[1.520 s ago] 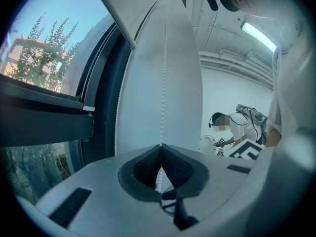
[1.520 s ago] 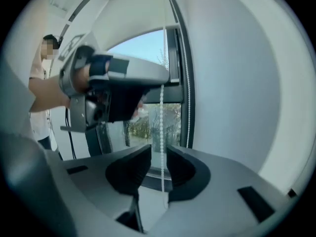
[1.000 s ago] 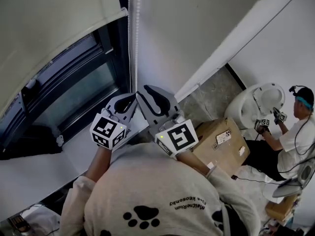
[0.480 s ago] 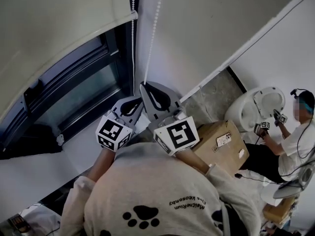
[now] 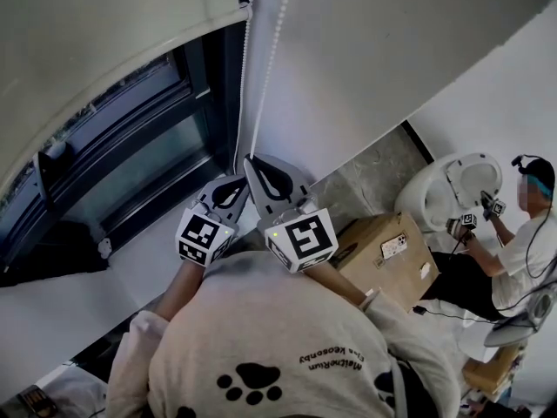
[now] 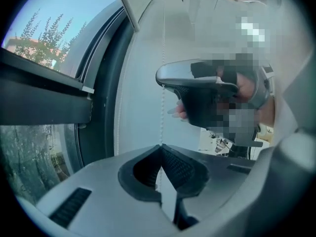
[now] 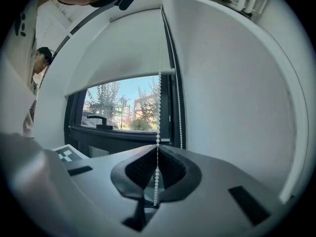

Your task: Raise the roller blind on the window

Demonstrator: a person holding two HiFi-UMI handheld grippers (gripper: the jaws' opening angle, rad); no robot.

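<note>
At the side of the window (image 5: 130, 146), where its dark frame meets the white wall (image 5: 365, 68), the bead chain (image 5: 272, 59) comes down in two strands side by side, and both tools are on it. The left gripper (image 6: 160, 146) is clenched: its jaws meet at the tips with a strand pinched between them, the beads running straight up from the pinch. The right gripper (image 7: 157, 146) is clenched too, grasping a strand that passes between its jaw pads and climbs toward the top of the frame; a second strand runs down just beside it on the wall side. In the head view the two grippers sit close together, the right one a little higher and the left one tucked just under it, nearer the glass. The roller blind (image 7: 118, 53) is partly up: it covers the upper part of the window, its bottom bar (image 7: 123, 79) lying level across the pane, and below it the glass is bare, showing trees, buildings and sky outside. A window handle (image 7: 96, 118) stands on the lower frame. The white sill (image 5: 148, 264) lies under the grippers. Off to the right on the floor is a cardboard box (image 5: 387, 251), and beyond it a second person (image 5: 522, 242) sits with small grippers in hand beside a white rounded fixture (image 5: 452, 185).
</note>
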